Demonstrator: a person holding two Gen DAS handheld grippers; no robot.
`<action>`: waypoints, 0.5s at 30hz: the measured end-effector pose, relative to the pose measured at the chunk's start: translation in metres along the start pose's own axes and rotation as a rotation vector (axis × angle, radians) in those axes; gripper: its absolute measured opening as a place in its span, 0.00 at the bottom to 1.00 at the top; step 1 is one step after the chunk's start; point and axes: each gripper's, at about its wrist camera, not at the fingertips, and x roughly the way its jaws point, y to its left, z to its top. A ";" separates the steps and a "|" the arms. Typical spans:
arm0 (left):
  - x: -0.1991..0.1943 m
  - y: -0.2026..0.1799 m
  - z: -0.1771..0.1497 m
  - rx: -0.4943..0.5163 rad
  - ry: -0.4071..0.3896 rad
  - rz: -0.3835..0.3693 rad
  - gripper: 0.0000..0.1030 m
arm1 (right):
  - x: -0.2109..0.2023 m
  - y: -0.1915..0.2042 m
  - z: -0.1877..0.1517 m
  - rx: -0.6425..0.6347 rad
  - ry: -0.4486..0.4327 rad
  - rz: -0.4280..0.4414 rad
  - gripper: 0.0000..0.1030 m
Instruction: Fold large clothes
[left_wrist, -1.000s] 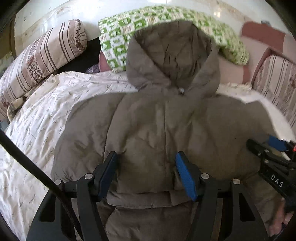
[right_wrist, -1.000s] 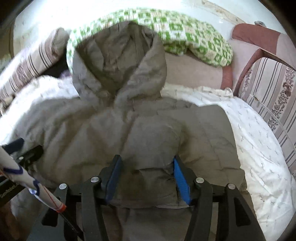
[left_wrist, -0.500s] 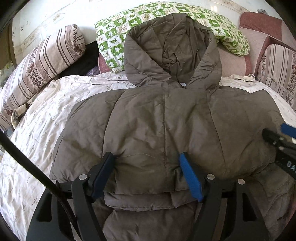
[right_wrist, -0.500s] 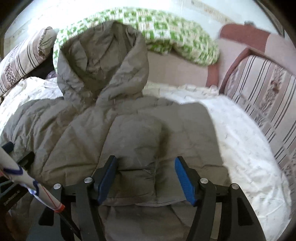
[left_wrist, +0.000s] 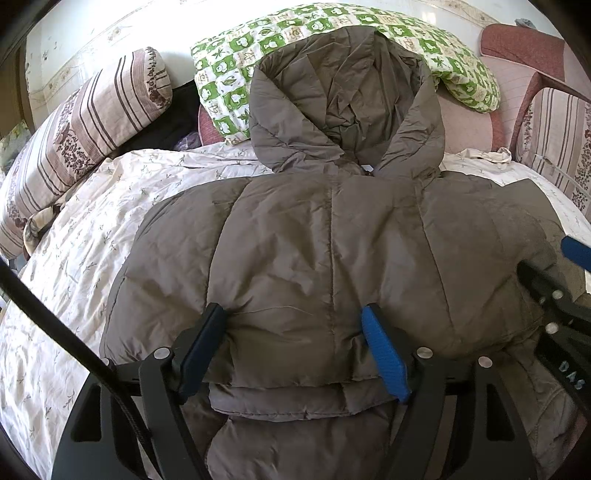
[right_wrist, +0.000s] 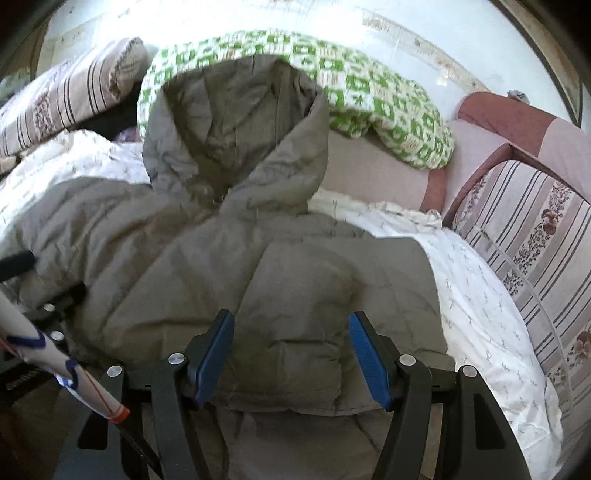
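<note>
A grey-brown padded hooded jacket lies flat on the bed, hood toward the pillows; it also fills the right wrist view. Its lower part is folded up into a thick layered edge. My left gripper is open, its blue pads either side of that folded edge near the jacket's middle. My right gripper is open, its pads astride the folded edge at the jacket's right side. The right gripper shows at the right edge of the left wrist view.
A floral white sheet covers the bed. A green-and-white checked pillow lies under the hood. A striped pillow sits at far left. A striped sofa arm borders the bed at right.
Both grippers have moved forward over the jacket with the folded lower edge between their pads. The jacket's body lies flatter and more spread than a second ago.
</note>
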 end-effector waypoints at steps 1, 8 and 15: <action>0.000 0.001 0.000 0.000 0.000 0.000 0.75 | 0.002 0.000 -0.001 -0.003 0.008 -0.003 0.67; 0.000 0.002 -0.001 -0.002 -0.001 -0.001 0.76 | 0.000 0.008 -0.005 -0.043 -0.010 -0.027 0.67; 0.000 0.002 -0.001 -0.002 -0.001 -0.001 0.76 | -0.002 0.014 -0.006 -0.070 -0.023 -0.043 0.67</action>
